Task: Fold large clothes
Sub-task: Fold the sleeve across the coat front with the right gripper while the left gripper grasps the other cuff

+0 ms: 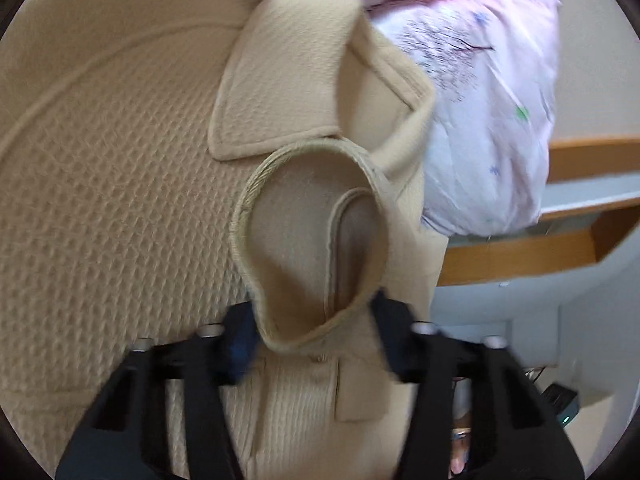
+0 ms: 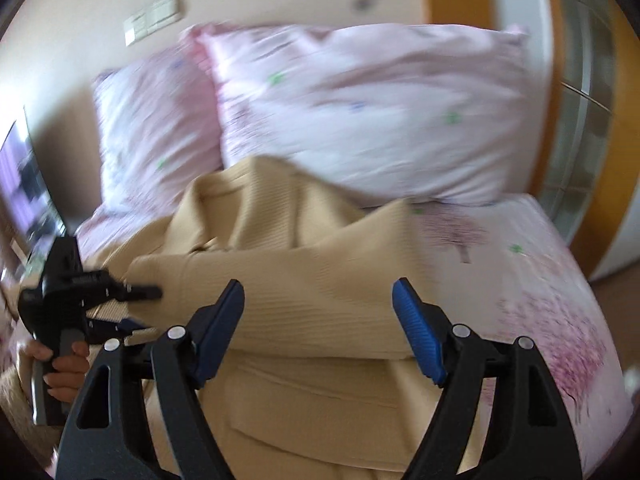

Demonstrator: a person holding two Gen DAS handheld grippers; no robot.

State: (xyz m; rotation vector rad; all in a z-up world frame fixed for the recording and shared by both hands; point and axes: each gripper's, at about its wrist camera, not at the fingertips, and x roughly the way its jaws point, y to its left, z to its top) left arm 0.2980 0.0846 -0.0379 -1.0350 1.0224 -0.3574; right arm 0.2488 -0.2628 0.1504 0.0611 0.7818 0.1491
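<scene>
A large beige textured coat [image 1: 120, 200] lies on the bed; it also shows in the right wrist view [image 2: 288, 280], partly folded with a sleeve across it. In the left wrist view its collar [image 1: 288, 80] points up and a sleeve cuff [image 1: 316, 240] gapes open. My left gripper [image 1: 316, 344] has its jaws wide on either side of the cuff's edge, its blue pads blurred. It also shows in the right wrist view [image 2: 132, 308] at the coat's left edge, held by a hand. My right gripper [image 2: 320, 332] is open and empty above the folded sleeve.
Two pink floral pillows [image 2: 360, 120] lie at the head of the bed, one also in the left wrist view [image 1: 488, 120]. The pink floral bedsheet [image 2: 540, 280] shows to the right. A wooden shelf [image 1: 560, 240] and a wall with switches [image 2: 156, 20] stand beyond.
</scene>
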